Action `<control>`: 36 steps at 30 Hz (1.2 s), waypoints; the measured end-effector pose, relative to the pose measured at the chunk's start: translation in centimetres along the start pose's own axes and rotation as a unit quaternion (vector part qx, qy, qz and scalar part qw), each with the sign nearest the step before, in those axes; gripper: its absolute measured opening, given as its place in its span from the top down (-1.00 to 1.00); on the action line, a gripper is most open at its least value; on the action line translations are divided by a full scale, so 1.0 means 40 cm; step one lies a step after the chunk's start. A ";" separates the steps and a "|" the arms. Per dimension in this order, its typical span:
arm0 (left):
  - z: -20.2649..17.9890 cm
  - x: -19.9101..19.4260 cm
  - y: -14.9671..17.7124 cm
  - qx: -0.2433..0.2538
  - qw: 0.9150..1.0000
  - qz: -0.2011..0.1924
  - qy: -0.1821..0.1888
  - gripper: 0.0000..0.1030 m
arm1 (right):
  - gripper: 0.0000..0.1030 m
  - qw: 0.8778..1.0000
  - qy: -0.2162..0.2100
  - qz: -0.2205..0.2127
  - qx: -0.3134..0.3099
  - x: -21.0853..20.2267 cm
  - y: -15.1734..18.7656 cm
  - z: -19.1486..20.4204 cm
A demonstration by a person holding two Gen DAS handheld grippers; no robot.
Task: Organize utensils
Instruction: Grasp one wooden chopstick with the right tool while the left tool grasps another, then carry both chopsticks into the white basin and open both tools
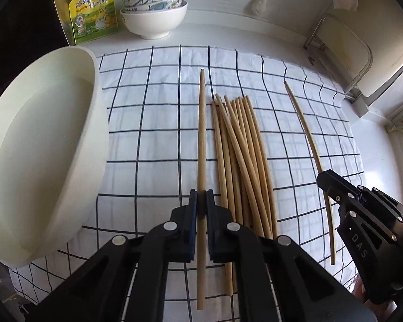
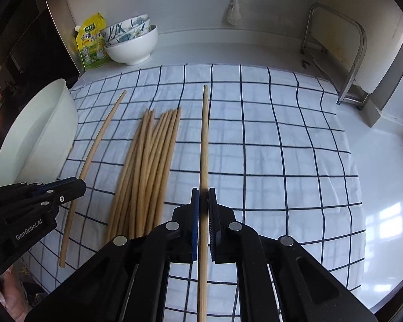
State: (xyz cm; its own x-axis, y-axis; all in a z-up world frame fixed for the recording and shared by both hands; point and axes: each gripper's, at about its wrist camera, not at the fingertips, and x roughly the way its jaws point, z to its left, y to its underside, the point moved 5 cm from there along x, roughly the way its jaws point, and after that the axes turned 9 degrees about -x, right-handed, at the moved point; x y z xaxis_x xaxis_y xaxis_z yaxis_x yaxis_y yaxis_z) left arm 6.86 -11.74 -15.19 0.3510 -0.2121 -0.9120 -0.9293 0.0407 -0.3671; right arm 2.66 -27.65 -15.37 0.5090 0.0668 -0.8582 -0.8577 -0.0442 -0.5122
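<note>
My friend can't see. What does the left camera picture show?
The left tool pinches one chopstick over a checked cloth. A chopstick pile lies beside it, a white tub stands left, and the right tool holds another chopstick.

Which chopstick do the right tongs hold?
The lone chopstick right of the chopstick bundle, clamped in the right tongs. The left tongs hold another, left of the bundle.

Left claw (image 1: 201, 201) clamps single chopstick (image 1: 201, 139); chopstick pile (image 1: 241, 161) just right; white bowl (image 1: 40, 147) left.
</note>
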 end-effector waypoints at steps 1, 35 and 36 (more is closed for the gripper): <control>0.005 -0.023 -0.010 0.001 1.000 -0.006 0.004 0.86 | 0.88 1.000 -0.003 -0.005 0.002 -0.017 -0.011 0.006; 0.664 -0.052 -0.148 -0.057 0.997 0.000 -0.047 0.86 | 0.88 0.991 -0.097 0.056 -0.070 0.194 -0.250 0.698; 0.667 -0.047 -0.147 -0.056 0.997 0.002 -0.046 0.85 | 0.88 0.992 -0.094 0.058 -0.067 0.199 -0.245 0.692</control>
State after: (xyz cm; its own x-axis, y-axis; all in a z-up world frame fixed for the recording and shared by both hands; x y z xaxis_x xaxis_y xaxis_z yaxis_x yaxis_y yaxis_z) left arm 14.74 14.45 -16.17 0.3509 -0.1215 -0.9285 -0.9362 -0.0690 -0.3447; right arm 13.12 0.92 -16.24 0.3744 0.2382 -0.8962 -0.8859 -0.1936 -0.4216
